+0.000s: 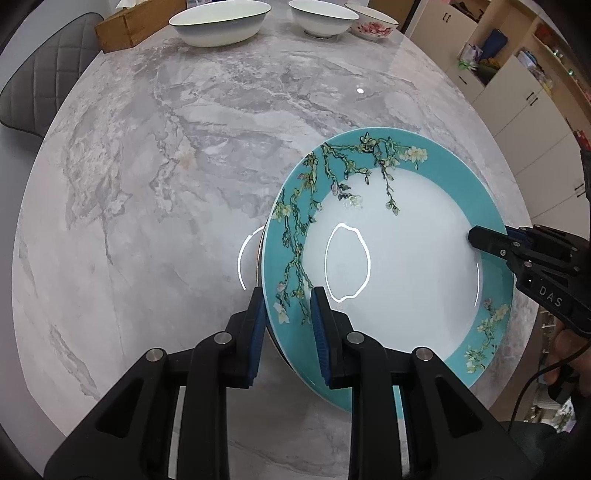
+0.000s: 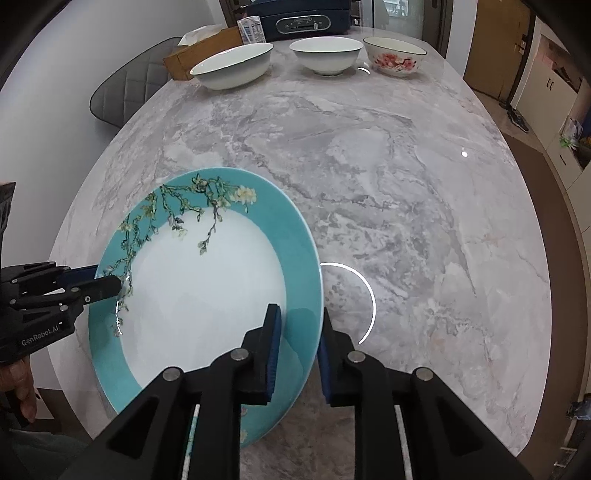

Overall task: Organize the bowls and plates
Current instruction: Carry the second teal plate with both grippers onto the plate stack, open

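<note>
Above the near edge of the marble worktop: a teal-rimmed plate held between two claws.

Left claw is closed on the plate's left rim, its blue pads pinching the glazed band printed with blossom branches; right claw clamps the opposite rim, judged so that the broad, smooth disc stays balanced and tilted clear of the stone. A second rim seems to show beneath. Far across the veined grey surface stand a wide white bowl, a smaller white bowl and a pink-flowered bowl, well apart from the plate.
</note>
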Demonstrator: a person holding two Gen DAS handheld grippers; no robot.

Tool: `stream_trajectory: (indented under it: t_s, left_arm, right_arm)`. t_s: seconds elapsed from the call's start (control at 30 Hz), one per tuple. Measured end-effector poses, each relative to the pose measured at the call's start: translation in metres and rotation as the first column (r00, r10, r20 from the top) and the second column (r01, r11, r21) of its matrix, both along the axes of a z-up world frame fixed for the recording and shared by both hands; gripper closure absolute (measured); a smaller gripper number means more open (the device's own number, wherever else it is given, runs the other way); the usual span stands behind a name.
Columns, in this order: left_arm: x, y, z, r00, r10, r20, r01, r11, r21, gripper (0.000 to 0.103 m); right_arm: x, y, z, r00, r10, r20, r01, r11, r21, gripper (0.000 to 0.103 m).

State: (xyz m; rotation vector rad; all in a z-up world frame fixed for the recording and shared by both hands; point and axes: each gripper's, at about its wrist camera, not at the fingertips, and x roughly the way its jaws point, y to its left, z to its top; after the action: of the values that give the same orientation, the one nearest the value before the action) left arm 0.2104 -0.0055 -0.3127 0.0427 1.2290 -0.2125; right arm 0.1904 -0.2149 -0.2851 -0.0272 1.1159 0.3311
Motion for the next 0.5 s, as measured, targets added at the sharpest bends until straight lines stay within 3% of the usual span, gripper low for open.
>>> stream_trajectory:
  t_s: [0.5]
  left_arm:
    - [0.0000, -0.0077, -0.0071, 1.000, 0.021, -0.017, -0.020, 0.999, 0.030, 0.080]
  right_arm:
    - [0.0013, 0.0030, -0.0003, 1.000, 0.014, -0.013, -0.014, 0.999, -0.031, 0.077]
